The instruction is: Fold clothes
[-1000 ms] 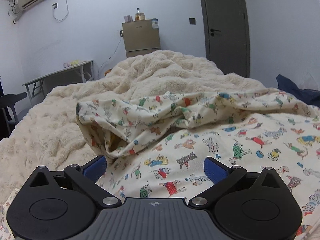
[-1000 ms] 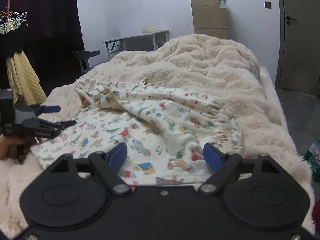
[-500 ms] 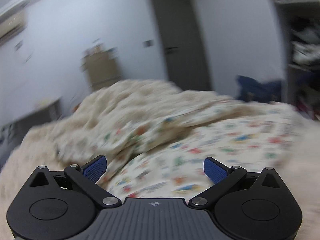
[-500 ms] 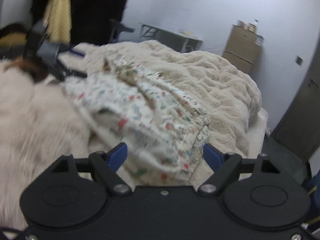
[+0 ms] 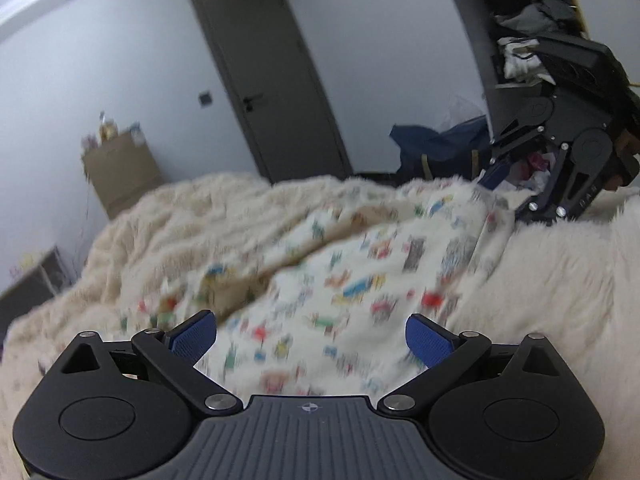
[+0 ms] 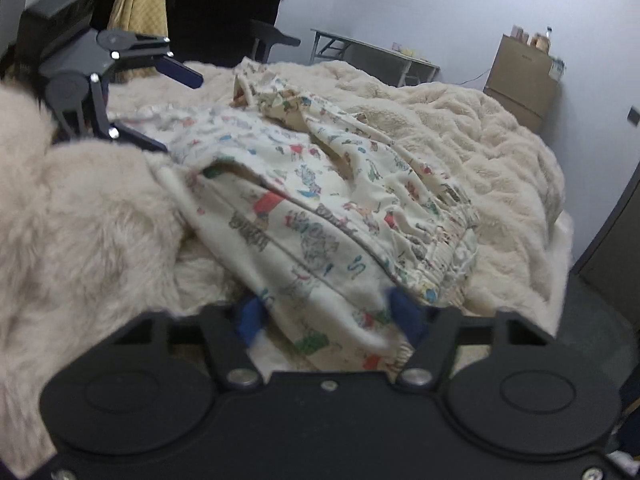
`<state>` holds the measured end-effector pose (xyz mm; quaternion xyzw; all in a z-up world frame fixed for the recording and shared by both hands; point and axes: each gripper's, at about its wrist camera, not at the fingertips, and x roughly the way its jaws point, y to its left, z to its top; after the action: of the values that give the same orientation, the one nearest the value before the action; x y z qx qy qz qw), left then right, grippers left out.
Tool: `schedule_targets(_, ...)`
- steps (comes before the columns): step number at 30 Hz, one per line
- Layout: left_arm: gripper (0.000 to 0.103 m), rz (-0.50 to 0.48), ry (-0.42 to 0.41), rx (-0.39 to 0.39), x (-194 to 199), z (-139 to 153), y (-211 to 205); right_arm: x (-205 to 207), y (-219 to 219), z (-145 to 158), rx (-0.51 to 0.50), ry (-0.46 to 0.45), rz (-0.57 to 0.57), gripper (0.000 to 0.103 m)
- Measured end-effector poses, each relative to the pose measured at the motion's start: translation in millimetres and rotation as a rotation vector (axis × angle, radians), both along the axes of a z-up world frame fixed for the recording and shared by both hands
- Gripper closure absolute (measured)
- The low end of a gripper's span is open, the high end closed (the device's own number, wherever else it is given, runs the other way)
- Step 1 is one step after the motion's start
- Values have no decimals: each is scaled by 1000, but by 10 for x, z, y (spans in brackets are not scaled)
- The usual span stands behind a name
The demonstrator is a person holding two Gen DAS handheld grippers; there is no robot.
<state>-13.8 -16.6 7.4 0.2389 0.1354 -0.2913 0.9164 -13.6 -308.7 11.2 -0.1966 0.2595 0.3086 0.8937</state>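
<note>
The printed garment (image 6: 320,200) is lying rumpled on the fluffy bed (image 6: 480,152), not yet neatly folded. The right gripper (image 6: 326,316) is closing its jaws around the near hem (cloth between them), while the left gripper (image 5: 310,334) is narrowing slightly, jaws spread and empty.

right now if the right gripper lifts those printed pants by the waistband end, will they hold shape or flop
Likely flop: the printed pants already lie creased on the fluffy blanket. Probably light, being thin cloth. The right gripper is closing around bunched fabric, so layers may slip apart.
</note>
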Motion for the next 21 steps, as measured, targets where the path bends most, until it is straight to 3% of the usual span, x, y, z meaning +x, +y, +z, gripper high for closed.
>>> schedule_targets(1,11,-3,2,-3,20,-19,-60,-30,-35,31,8,-13,4,81)
schedule_targets(2,12,-2,2,-2,18,-29,-81,-42,-46,48,11,-20,6,85)
schedule_targets(4,26,0,0,-4,-2,-105,-129,-117,-82,106,26,-55,17,93)
schedule_targets(6,36,-20,-3,-14,-43,-118,-112,-196,-83,153,22,-92,38,94)
schedule_targets(8,45,-26,-9,-14,-53,-102,-103,-255,-111,190,16,-90,68,93)
schedule_targets(11,46,-31,-8,-3,-61,-117,-119,-319,-179,213,6,-83,92,79)
schedule_targets(13,45,-31,-9,13,-79,-137,-142,-338,-230,223,16,-90,89,65)
schedule_targets(18,34,3,2,-12,-50,-149,-110,-398,-333,292,48,-144,73,65)
schedule_targets(21,34,3,18,-33,-28,-147,-69,-442,-368,278,18,-173,71,65)
